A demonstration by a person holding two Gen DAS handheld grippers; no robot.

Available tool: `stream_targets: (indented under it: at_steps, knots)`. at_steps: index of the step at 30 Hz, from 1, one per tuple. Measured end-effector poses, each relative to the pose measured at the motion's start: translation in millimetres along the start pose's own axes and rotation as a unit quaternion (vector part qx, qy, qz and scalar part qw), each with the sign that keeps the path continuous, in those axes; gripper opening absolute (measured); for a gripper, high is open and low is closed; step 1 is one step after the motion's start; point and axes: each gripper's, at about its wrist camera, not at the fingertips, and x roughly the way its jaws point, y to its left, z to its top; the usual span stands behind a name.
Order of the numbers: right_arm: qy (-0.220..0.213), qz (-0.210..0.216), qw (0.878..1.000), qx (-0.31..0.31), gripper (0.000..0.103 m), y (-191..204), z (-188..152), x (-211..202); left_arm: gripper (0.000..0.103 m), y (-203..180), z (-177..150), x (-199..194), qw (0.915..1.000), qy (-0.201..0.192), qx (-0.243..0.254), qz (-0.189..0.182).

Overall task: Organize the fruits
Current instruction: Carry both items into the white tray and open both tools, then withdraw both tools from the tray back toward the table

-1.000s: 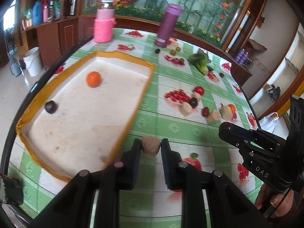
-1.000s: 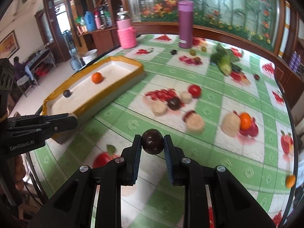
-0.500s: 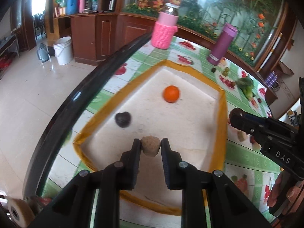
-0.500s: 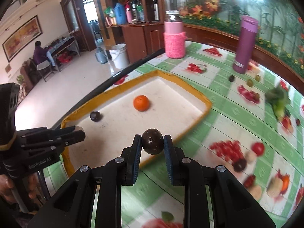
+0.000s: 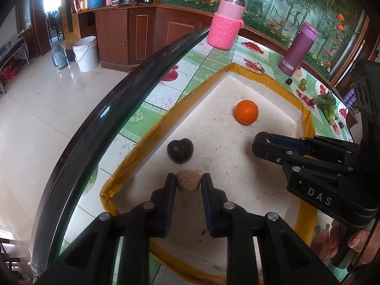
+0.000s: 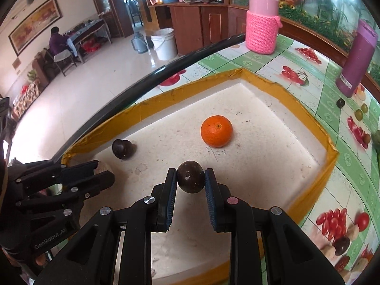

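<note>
Both grippers hang over a white tray [image 5: 268, 90] with a yellow taped rim, which sits on a table [image 6: 306, 76] covered in a green fruit-print cloth. The left gripper [image 5: 188, 182] is clamped on a tan, rough-skinned fruit [image 5: 188, 183], poised just inside the tray's near corner, with the rim close on its left and behind it. Just ahead of it lies a dark plum [image 5: 180, 150], and farther ahead to the right an orange [image 5: 246, 111] rests on open white floor. The right gripper [image 6: 190, 180] is closed tight on a round dark fruit [image 6: 190, 180] over the middle of the tray, with the orange straight ahead and bare tray to its right up to the yellow rim. The left gripper sits low at its left, near the plum. Beyond the tray's far corner stand a pink knit-covered jar [image 6: 262, 15] and a purple bottle [image 6: 358, 58]; the table's black edge [image 5: 99, 118] curves past on the left.
</note>
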Motion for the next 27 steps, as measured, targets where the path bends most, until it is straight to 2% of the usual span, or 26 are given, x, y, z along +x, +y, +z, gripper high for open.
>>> stream_targets:
  at_steps: [10,13,15,17,20,22,27]
  knots:
    - [0.023,-0.009,1.0,-0.008,0.024,-2.9,-0.5,14.7,0.025,1.0,-0.3,6.7,0.9998,0.003,0.006,0.021]
    - [0.023,-0.009,1.0,-0.003,0.033,-6.8,-1.9,15.8,0.025,0.3,-0.9,7.3,0.9995,0.004,0.012,0.028]
    - [0.023,-0.013,1.0,-0.002,0.033,-7.8,-2.6,15.6,0.032,-1.0,-1.4,7.7,0.9994,0.005,0.016,0.03]
    - [0.024,-0.019,1.0,-0.003,0.035,-8.6,-3.4,14.8,0.043,-2.9,-2.2,6.6,0.9992,0.002,0.019,0.035]
    - [0.023,-0.023,0.999,0.0,0.04,-11.3,-6.2,11.4,0.052,-7.6,-3.8,3.2,0.9985,-0.006,0.03,0.045]
    - [0.02,-0.026,0.999,0.003,0.04,-12.9,-8.1,7.6,0.057,-9.6,-5.3,0.9,0.9979,-0.011,0.035,0.053]
    - [0.008,-0.041,0.999,0.0,0.041,-13.5,-13.2,-7.7,0.06,-9.0,-8.1,-5.0,0.9976,-0.014,0.033,0.059]
